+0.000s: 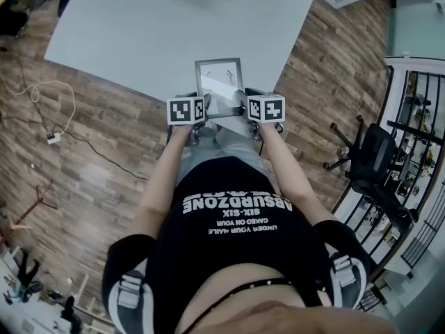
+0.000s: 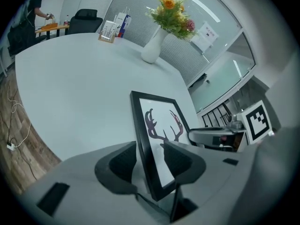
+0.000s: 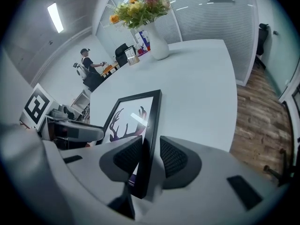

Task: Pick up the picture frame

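Note:
The picture frame point(image 1: 219, 78) is black with a dark antler print behind glass. It stands at the near edge of the pale table point(image 1: 174, 26). My left gripper point(image 1: 198, 111) straddles its left edge and my right gripper point(image 1: 245, 110) its right edge. In the left gripper view the frame point(image 2: 161, 125) runs between the two dark pads, with a thin gap at the left pad point(image 2: 123, 161). In the right gripper view the frame point(image 3: 133, 114) passes between the pads, and a small gap shows at the right pad point(image 3: 173, 156). Both grippers look open around the frame.
A white vase of flowers point(image 2: 152, 48) stands farther back on the table, with small boxes point(image 2: 112, 29) beyond it. A black office chair point(image 1: 372, 158) and railings are on the right, and a cable point(image 1: 49, 110) lies on the wooden floor at the left. A person point(image 3: 86, 62) stands far off.

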The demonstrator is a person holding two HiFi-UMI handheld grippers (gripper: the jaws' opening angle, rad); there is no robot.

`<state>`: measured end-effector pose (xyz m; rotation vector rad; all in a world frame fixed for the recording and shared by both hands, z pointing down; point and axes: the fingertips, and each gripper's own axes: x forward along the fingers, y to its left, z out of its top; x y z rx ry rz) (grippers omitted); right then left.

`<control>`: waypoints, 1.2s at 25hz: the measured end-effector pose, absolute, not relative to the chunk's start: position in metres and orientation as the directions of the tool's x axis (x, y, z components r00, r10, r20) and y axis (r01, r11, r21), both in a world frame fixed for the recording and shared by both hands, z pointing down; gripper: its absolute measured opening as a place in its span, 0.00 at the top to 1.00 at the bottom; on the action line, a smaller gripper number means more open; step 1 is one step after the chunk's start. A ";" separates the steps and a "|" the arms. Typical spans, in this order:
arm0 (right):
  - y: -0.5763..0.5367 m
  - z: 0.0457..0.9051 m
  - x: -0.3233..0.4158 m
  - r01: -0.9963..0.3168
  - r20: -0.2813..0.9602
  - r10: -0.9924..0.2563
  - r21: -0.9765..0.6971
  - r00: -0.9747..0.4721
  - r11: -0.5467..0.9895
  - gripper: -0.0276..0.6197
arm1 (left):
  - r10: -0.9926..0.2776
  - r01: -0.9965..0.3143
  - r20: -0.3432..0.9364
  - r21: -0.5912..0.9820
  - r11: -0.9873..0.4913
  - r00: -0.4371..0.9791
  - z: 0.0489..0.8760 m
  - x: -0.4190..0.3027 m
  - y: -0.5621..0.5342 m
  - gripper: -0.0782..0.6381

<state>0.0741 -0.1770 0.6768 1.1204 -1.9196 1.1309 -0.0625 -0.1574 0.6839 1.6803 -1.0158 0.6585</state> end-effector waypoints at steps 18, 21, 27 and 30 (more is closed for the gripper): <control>-0.173 0.677 0.068 -0.893 0.841 -0.323 -0.353 -0.433 0.279 0.82 | -0.340 -0.897 0.831 0.421 -0.132 0.440 0.688 -0.069 -0.157 0.75; -0.173 0.677 0.069 -0.900 0.839 -0.343 -0.341 -0.422 0.273 0.82 | -0.346 -0.898 0.829 0.423 -0.123 0.439 0.689 -0.069 -0.155 0.75; -0.172 0.675 0.069 -0.908 0.848 -0.346 -0.319 -0.401 0.270 0.83 | -0.349 -0.897 0.828 0.427 -0.116 0.440 0.687 -0.068 -0.154 0.76; -0.168 0.673 0.067 -0.908 0.850 -0.343 -0.318 -0.400 0.272 0.83 | -0.335 -0.901 0.837 0.416 -0.124 0.433 0.687 -0.069 -0.151 0.76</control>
